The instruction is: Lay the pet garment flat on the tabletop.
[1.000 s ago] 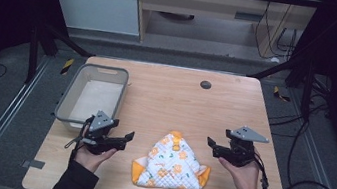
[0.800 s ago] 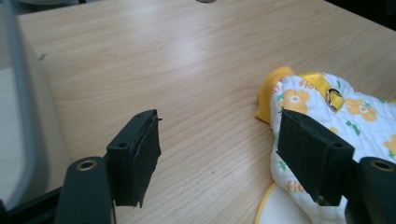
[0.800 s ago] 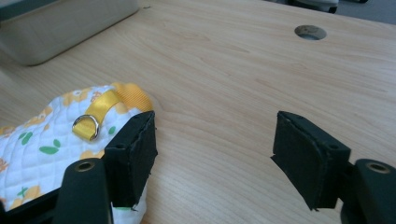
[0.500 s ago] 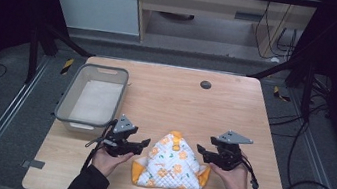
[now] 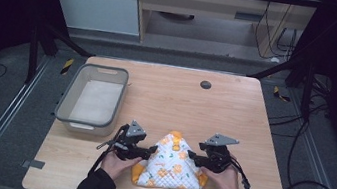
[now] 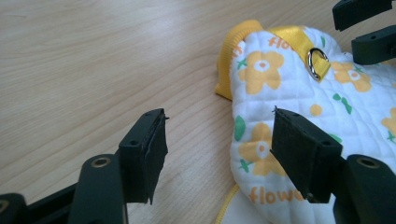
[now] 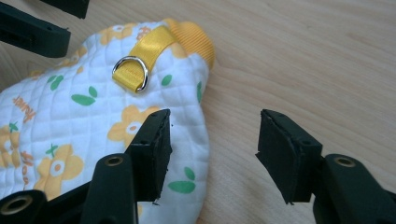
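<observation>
Quilted flower-print garment (image 5: 171, 165) lies flat on table (image 5: 171, 95) near front edge, btwn the two tongs. Left gripper (image 5: 152, 151) sits at its left edge, jaws apart, one over bare wood, other over the fabric edge; not clamped. Right gripper (image 5: 191, 155) at right edge, same: jaws apart, straddling the hem, no grip seen. Yellow strap w/ metal D-ring (image 7: 132, 71) near the top. Grey bin (image 5: 91, 95) at left, well apart. Vs a sec ago: both hands came inward & down to the garment; jaws of both have just been closing, garment edge btwn them.
</observation>
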`<action>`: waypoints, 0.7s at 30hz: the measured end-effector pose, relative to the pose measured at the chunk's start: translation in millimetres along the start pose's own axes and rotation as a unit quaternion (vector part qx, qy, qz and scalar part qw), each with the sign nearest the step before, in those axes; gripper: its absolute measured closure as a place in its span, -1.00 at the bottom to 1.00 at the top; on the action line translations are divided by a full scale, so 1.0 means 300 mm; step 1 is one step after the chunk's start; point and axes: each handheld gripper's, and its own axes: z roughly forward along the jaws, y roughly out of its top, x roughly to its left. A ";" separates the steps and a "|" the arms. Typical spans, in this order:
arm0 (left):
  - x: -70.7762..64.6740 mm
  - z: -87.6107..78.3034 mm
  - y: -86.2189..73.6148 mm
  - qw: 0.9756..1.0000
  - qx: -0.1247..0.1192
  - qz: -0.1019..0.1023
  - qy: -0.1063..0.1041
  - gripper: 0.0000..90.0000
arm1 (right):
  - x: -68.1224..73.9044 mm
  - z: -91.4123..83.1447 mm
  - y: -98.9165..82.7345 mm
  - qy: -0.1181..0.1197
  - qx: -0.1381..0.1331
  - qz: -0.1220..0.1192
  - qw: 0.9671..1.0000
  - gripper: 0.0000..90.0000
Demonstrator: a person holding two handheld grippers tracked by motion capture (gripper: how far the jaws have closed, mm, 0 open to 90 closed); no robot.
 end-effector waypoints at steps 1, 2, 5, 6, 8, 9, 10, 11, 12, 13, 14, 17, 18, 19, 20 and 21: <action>-0.006 0.015 -0.004 1.000 0.007 0.000 -0.003 -0.22 | 0.002 0.003 -0.001 0.002 0.002 -0.001 1.000 0.02; -0.006 0.015 -0.004 1.000 0.007 0.000 -0.003 -0.21 | 0.002 0.005 -0.001 0.004 0.002 -0.001 1.000 0.04; -0.012 0.037 -0.010 1.000 0.017 0.002 -0.009 -0.15 | 0.003 0.011 -0.004 0.011 0.006 0.004 1.000 0.13; -0.012 0.037 -0.010 1.000 0.017 0.002 -0.009 -0.11 | 0.003 0.011 -0.004 0.011 0.006 0.004 1.000 0.13; -0.014 0.043 -0.011 1.000 0.019 0.003 -0.014 -0.05 | 0.005 0.018 -0.009 0.021 0.011 0.007 1.000 0.21; -0.017 0.049 -0.014 1.000 0.022 0.003 -0.018 -0.02 | 0.005 0.022 -0.010 0.024 0.012 0.007 1.000 0.23; -0.017 0.052 -0.015 0.999 0.023 0.001 -0.022 0.02 | 0.008 0.024 -0.011 0.028 0.014 0.010 0.999 0.26; -0.018 0.055 -0.016 0.999 0.023 -0.001 -0.024 0.04 | 0.009 0.027 -0.011 0.031 0.015 0.006 0.999 0.29; -0.018 0.055 -0.016 0.999 0.023 -0.001 -0.024 0.07 | 0.009 0.027 -0.011 0.031 0.015 0.006 0.999 0.29; -0.017 0.061 -0.022 0.999 0.019 -0.010 -0.034 0.13 | 0.013 0.032 -0.012 0.032 0.022 0.004 0.999 0.34; -0.017 0.061 -0.022 0.999 0.019 -0.010 -0.034 0.17 | 0.013 0.032 -0.012 0.032 0.022 0.004 0.999 0.34; -0.020 0.071 -0.029 0.999 0.021 -0.016 -0.047 0.33 | 0.014 0.046 -0.016 0.036 0.032 0.003 0.999 0.47; -0.020 0.071 -0.029 0.999 0.021 -0.016 -0.047 0.40 | 0.014 0.046 -0.016 0.036 0.032 0.003 0.999 0.47; -0.022 0.072 -0.029 0.998 0.021 -0.016 -0.051 0.46 | 0.013 0.049 -0.016 0.038 0.031 0.003 0.999 0.58; -0.023 0.073 -0.029 0.998 0.023 -0.015 -0.053 0.46 | 0.013 0.049 -0.016 0.038 0.031 0.003 0.999 0.58; -0.027 0.077 -0.029 0.998 0.033 -0.016 -0.053 0.58 | 0.013 0.046 -0.014 0.039 0.030 0.004 0.999 0.67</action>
